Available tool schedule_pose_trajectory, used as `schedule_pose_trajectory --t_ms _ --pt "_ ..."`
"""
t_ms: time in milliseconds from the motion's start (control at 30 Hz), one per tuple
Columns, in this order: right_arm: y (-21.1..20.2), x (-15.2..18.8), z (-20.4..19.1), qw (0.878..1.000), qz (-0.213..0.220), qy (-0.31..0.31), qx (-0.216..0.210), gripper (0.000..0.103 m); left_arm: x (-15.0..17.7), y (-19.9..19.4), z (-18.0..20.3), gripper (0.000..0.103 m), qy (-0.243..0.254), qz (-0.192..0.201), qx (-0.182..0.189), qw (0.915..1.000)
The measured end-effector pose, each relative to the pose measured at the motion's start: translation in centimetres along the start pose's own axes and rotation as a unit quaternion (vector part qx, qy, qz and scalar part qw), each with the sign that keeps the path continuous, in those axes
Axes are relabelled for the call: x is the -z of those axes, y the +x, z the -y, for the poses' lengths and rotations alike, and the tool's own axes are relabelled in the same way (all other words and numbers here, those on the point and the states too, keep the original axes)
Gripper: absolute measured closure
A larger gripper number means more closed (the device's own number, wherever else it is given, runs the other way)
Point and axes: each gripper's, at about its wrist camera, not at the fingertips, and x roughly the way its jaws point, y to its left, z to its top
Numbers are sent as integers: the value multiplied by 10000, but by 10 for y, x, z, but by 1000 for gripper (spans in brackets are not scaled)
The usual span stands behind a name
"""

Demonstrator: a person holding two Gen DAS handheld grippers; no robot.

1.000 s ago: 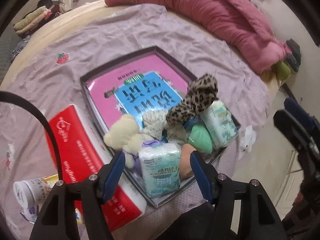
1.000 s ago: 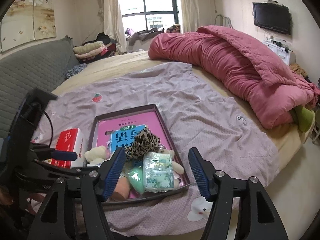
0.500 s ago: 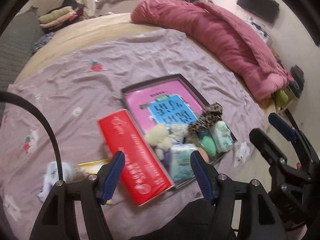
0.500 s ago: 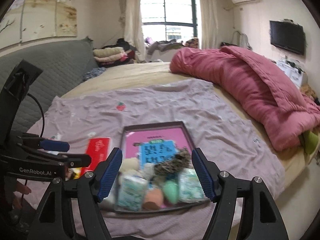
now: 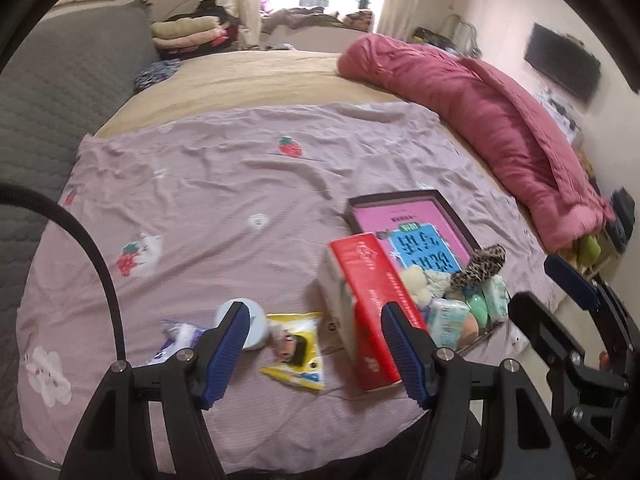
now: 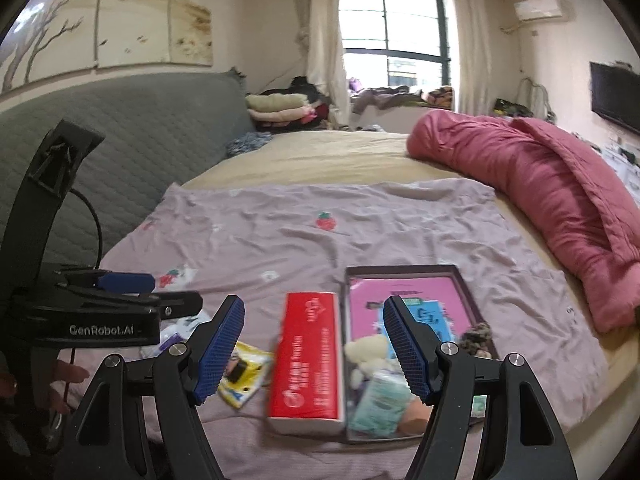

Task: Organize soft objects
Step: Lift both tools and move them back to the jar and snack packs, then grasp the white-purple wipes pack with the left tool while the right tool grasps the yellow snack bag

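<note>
A dark shallow box (image 5: 448,216) (image 6: 462,280) lies on the lilac bed sheet and holds a cream plush (image 5: 416,282) (image 6: 366,350), a leopard-print scrunchie (image 5: 482,264), tissue packs (image 5: 448,318) (image 6: 382,404) and a green sponge (image 5: 478,306). A red tissue box (image 5: 370,304) (image 6: 310,360) lies to its left. A yellow packet (image 5: 296,346) (image 6: 244,372) and a white roll (image 5: 248,322) lie further left. My left gripper (image 5: 316,350) is open and empty above the packet. My right gripper (image 6: 314,350) is open and empty above the red box.
A rolled pink duvet (image 5: 492,116) (image 6: 560,184) lies along the bed's right side. A grey padded headboard (image 6: 132,140) stands on the left. Folded clothes (image 6: 280,106) are stacked at the far end. The bed's near edge is just below both grippers.
Both grippers have pulled back and swung left, away from the box. The red tissue box, yellow packet and white roll have come into the middle of the views. Both stay open.
</note>
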Motion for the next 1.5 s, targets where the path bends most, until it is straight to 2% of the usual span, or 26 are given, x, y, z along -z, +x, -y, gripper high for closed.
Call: schedule_pose_trajectory --t_ms 167,367,533,667,900,1067,1300,1500 --pt "7 -2 -36 9996 -158 -139 -197 29 8 -9 -38 35 -316 70 -9 9995" --pt "19 5 -70 9982 -374 -212 -414 29 22 -15 -91 35 -611 108 -281 9977" --pt "34 11 -87 9968 -617 -261 -442 29 41 -13 -133 35 -936 28 -401 9948" --pt "44 18 -97 9955 -782 -257 -471 29 53 -5 -152 35 -1040 -83 -430 9936" --pt "80 47 -117 9906 -1264 -252 -464 29 72 15 -171 35 -1183 -299 -297 9921" --pt "114 65 -123 9854 -1670 -217 -241 29 82 34 -176 35 -1192 -502 -262 9913" --pt "141 77 -129 9839 -1740 -394 94 29 91 55 -181 35 -1277 -679 -174 9893" --pt "159 87 -123 9830 -1807 -189 281 29 90 72 -178 35 -1219 -771 -123 9895"
